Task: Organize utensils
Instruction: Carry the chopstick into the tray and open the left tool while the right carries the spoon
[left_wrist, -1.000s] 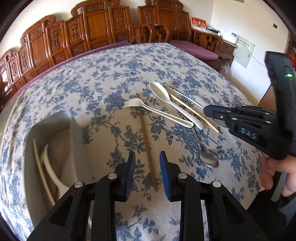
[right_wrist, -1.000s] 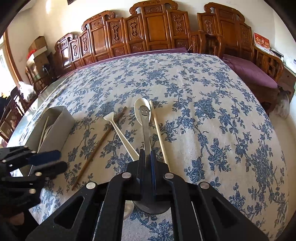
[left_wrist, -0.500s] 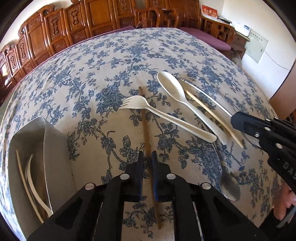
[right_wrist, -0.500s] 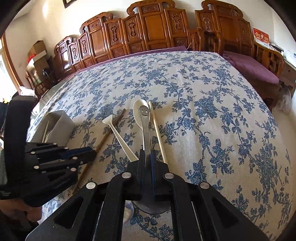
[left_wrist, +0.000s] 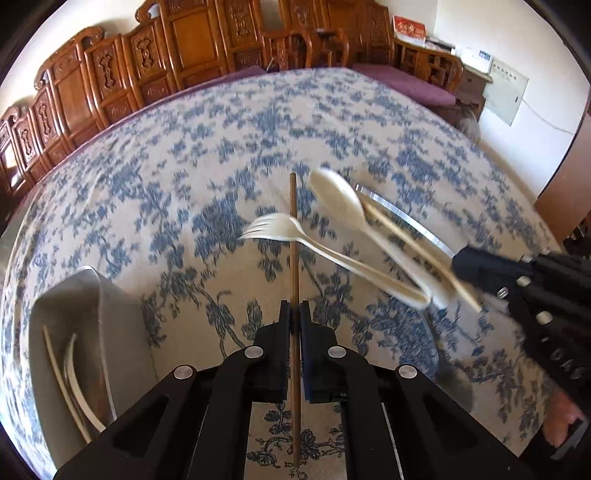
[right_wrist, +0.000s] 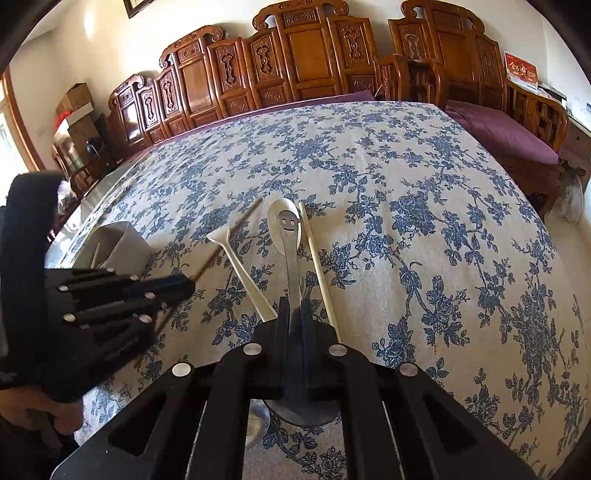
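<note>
The right gripper (right_wrist: 293, 314) has its jaws closed on the handle of a steel spoon with a smiley face (right_wrist: 286, 225), which points toward the far edge of the desk (right_wrist: 424, 177) with its blue floral cloth. A pale chopstick (right_wrist: 319, 266) lies just beside the spoon on its right; a white plastic fork (right_wrist: 240, 266) lies on its left. Further left, the left gripper (right_wrist: 177, 291) holds a brown chopstick (right_wrist: 229, 236) that slants across the fork's head. A grey utensil box (right_wrist: 123, 242) sits near the desk's left edge with pale utensils inside. Carved wooden chairs (right_wrist: 306, 70) line the far edge.
</note>
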